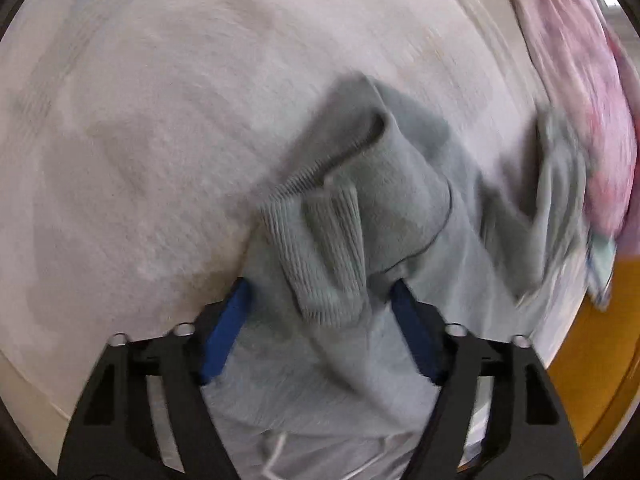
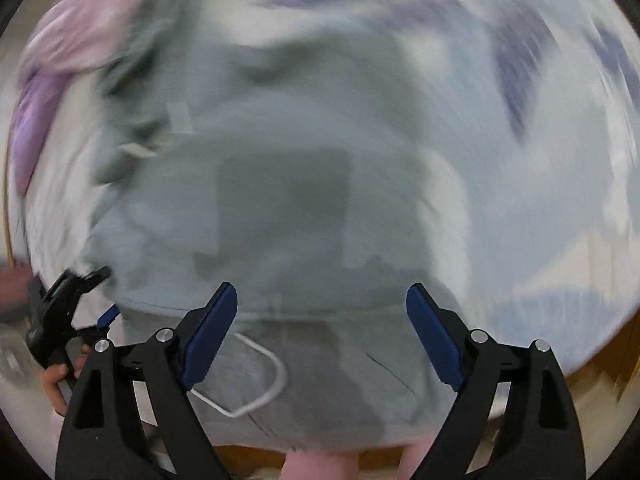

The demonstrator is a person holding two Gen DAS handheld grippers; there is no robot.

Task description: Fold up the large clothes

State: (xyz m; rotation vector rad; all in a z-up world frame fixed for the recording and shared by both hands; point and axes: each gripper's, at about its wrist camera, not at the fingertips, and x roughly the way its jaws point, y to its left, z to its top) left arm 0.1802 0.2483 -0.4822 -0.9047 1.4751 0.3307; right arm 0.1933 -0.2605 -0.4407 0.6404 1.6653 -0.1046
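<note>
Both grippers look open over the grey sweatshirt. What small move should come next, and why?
Probably close the left gripper on the ribbed cuff. The cuff of the grey sweatshirt already lies between its open blue pads, while the right gripper hovers open above the garment and grips nothing. Motion blur hides finer detail.

Bed with clothes on a pale sheet

The sheet (image 1: 152, 128) is whitish in the left wrist view and shows blurred blue-purple marks in the right wrist view. A grey-green hoodie (image 1: 360, 208) lies crumpled directly on it, ribbed cuff (image 1: 328, 248) uppermost, white drawstring (image 2: 256, 380) at the near edge. A pink cloth (image 1: 580, 92) lies just beside the hoodie at the sheet's far side.
</note>
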